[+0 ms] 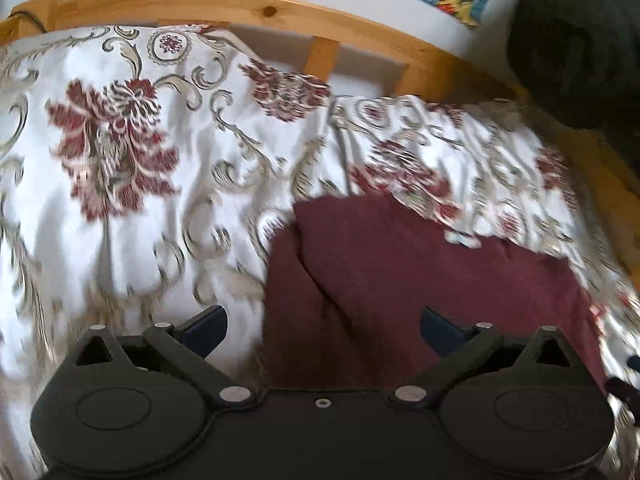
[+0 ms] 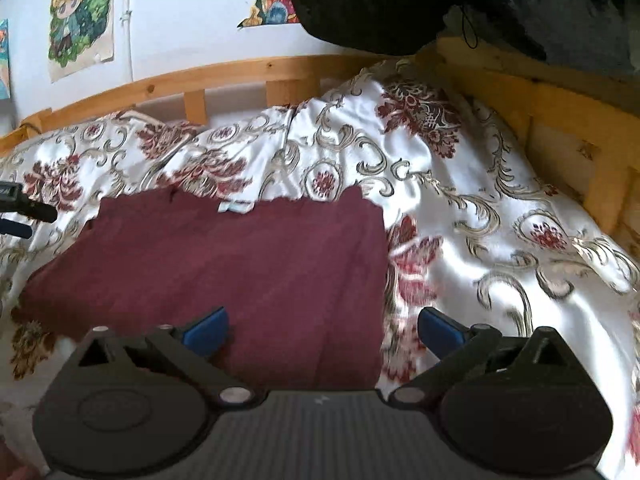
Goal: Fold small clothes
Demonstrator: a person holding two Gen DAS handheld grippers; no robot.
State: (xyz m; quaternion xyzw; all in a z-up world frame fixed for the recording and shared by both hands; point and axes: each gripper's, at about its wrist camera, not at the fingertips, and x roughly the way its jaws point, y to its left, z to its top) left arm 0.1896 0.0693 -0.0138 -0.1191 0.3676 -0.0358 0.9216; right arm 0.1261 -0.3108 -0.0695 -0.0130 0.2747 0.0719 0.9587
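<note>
The left tool (image 1: 324,330) stood with its jaws spread wide and nothing between them, its blue pads (image 1: 208,328) clear of the cloth below. It hovered over the left edge of a maroon garment (image 1: 400,280), so that one finger hung above the bedspread (image 1: 160,184) and the other above the maroon fabric. The right tool (image 2: 324,330) was likewise fully spread and held nothing; it hung over the garment's near right corner, one pad above the maroon cloth and the other above the bedspread beside it.

The garment (image 2: 224,272) lay folded into a flat, roughly rectangular shape on the bed, with a small pale label (image 2: 236,207) showing at its far edge. Under it the white bedspread, patterned with dark red flowers and grey scrolls, lay rumpled. In the right wrist view the tips of the left tool showed at the left edge, just beyond the garment. A wooden bed frame (image 2: 240,74) ran along the far side and the right. A dark, bulky cloth (image 2: 400,0) rested on the frame's corner. Colourful posters (image 2: 80,16) hung on the pale wall.
</note>
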